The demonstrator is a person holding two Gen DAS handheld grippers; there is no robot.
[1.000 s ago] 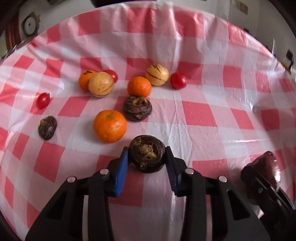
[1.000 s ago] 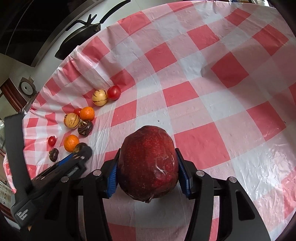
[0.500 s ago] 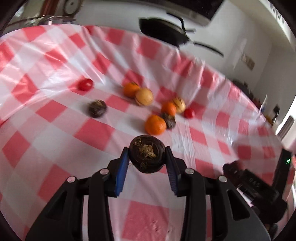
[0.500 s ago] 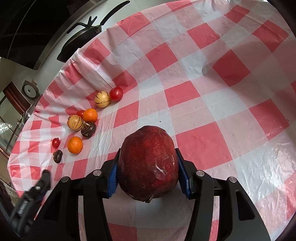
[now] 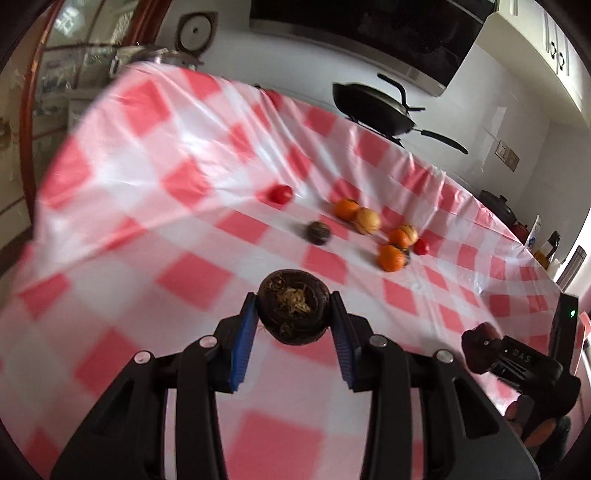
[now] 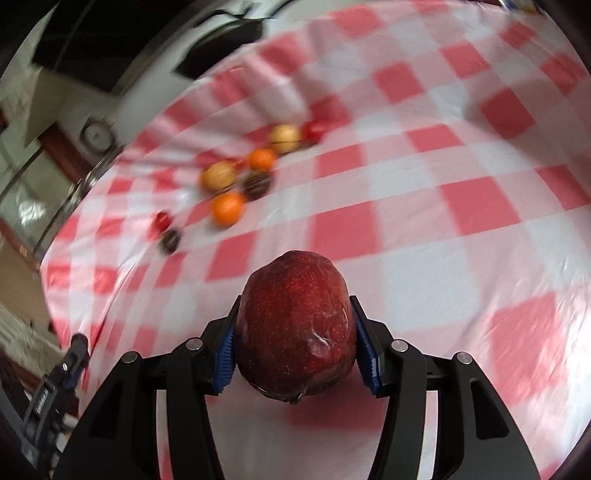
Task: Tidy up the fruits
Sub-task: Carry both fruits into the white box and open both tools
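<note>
My left gripper (image 5: 293, 314) is shut on a dark brown round fruit (image 5: 293, 312), held above the red-and-white checked tablecloth (image 5: 177, 236). My right gripper (image 6: 293, 332) is shut on a large dark red apple (image 6: 293, 326), also off the cloth. A loose cluster of fruit lies farther back: oranges (image 5: 390, 257) (image 6: 228, 209), tan striped fruits (image 5: 366, 220) (image 6: 218, 176), red tomatoes (image 5: 279, 194) (image 6: 314, 129) and dark brown fruits (image 5: 318, 232) (image 6: 256, 183). In the left wrist view the right gripper (image 5: 517, 360) shows at the lower right with the apple (image 5: 480, 347).
A black wok (image 5: 373, 107) sits beyond the far table edge under a dark range hood (image 5: 369, 33). A pot (image 5: 496, 206) and bottles (image 5: 546, 247) stand at the far right. The cloth's left edge (image 5: 55, 177) drops off beside a glass cabinet. Both views are motion-blurred.
My left gripper has swung away and rolled, still holding the dark fruit; the cluster now lies farther off to the right. My right gripper has shifted with the apple, bringing the cluster closer to centre.
</note>
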